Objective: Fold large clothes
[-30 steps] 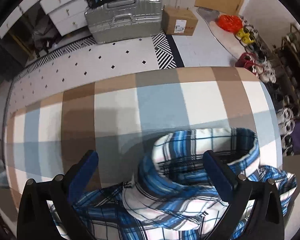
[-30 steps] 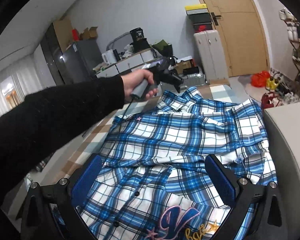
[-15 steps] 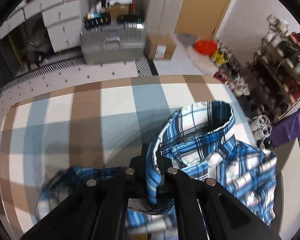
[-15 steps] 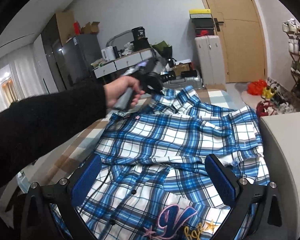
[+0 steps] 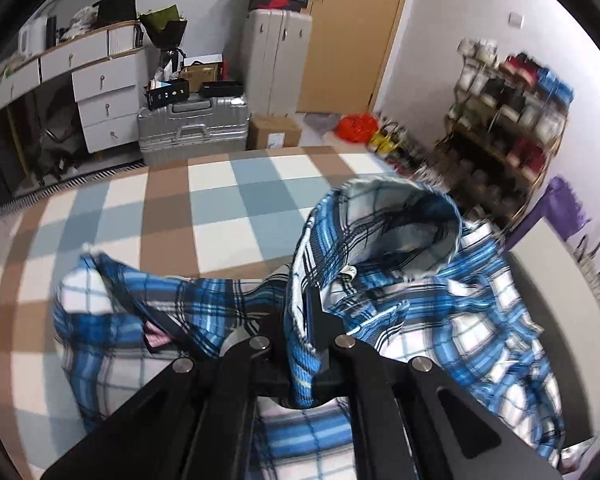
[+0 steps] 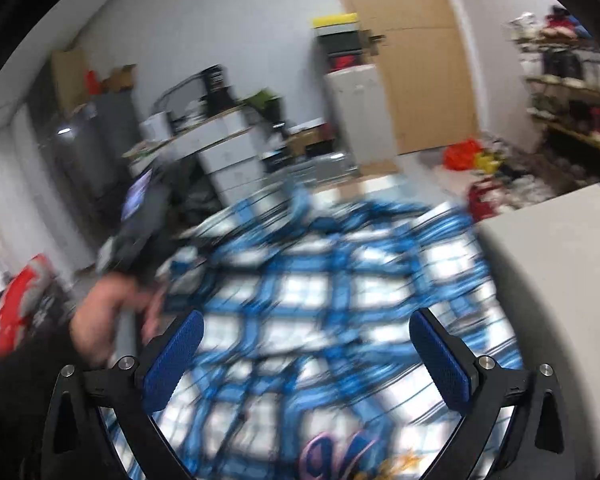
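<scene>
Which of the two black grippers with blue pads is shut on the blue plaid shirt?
The left gripper: its jaws pinch the blue plaid shirt, whereas the right gripper stands wide open.

Home: shoe rack (image 5: 508, 120), suitcase (image 5: 194, 126)

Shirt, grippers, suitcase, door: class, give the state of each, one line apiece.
Shirt: crumpled, collar edge pinched and lifted.
Left gripper: jaws shut on shirt.
Right gripper: jaws open, empty, over shirt.
Suitcase: closed, lying flat.
Door: closed.
</scene>
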The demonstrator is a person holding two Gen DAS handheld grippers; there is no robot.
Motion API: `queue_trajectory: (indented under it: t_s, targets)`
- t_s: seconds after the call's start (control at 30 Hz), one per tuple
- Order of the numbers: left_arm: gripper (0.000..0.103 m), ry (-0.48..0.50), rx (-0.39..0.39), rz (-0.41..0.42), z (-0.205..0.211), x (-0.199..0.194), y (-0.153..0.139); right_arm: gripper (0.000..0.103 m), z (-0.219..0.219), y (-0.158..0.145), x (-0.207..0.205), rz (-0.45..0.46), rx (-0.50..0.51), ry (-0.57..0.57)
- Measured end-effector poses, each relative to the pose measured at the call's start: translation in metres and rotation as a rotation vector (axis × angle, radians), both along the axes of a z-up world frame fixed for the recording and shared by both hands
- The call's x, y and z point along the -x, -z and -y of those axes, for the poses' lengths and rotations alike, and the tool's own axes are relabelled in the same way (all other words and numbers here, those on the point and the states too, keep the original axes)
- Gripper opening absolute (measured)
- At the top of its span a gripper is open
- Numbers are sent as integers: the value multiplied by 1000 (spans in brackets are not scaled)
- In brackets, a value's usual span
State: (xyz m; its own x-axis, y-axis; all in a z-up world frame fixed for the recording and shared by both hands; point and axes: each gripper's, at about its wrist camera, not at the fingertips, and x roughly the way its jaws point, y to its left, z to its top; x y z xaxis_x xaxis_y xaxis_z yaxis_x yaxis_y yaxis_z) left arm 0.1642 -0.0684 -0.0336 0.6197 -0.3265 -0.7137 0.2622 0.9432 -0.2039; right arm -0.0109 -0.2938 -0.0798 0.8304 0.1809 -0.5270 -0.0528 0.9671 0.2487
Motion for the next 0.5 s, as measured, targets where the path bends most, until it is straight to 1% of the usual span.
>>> queue_trajectory:
  t_s: [0.03,0.07,0.1,0.17,0.2,0.23,0.27,0.3,0.37,0.4,0.43,0.5]
  targets:
    - [0,-6,7,10,0,-1,0,103,6,-8,-12,2,-22,12]
    - [0,-4,21,6,-1,-2,0,103,9,-15,-28,-4,-37,-7]
    - [0,-6,28,2,-2,-3,1,103,9,-18,-40,-20,-33,-14]
    - [0,-11,42,-7,-2,-9,2,103,2,-23,-87,-92,-27,-79]
    - [0,-10,50,-15,-2,-9,4,103,0,-21,-99,-108,-30,-90]
    - [0,-3,68,-20,-3,-12,4,102,-5,-18,-118,-137,-19,-79]
    - [0,3,73,-20,-3,-8,6,102,-15,-14,-135,-179,25,-71]
    - [0,-1,65,-26,-3,-9,7,102,-25,-9,-145,-202,51,-91]
    - [0,6,83,-38,-6,-11,9,101,-48,1,-170,-251,123,-163]
    - [0,6,87,-44,-6,-10,10,98,-54,4,-173,-262,141,-167]
    - [0,9,95,-53,-7,-11,10,90,-58,8,-182,-273,154,-143]
    - [0,15,115,-67,-8,-10,12,89,-61,16,-196,-326,149,-113]
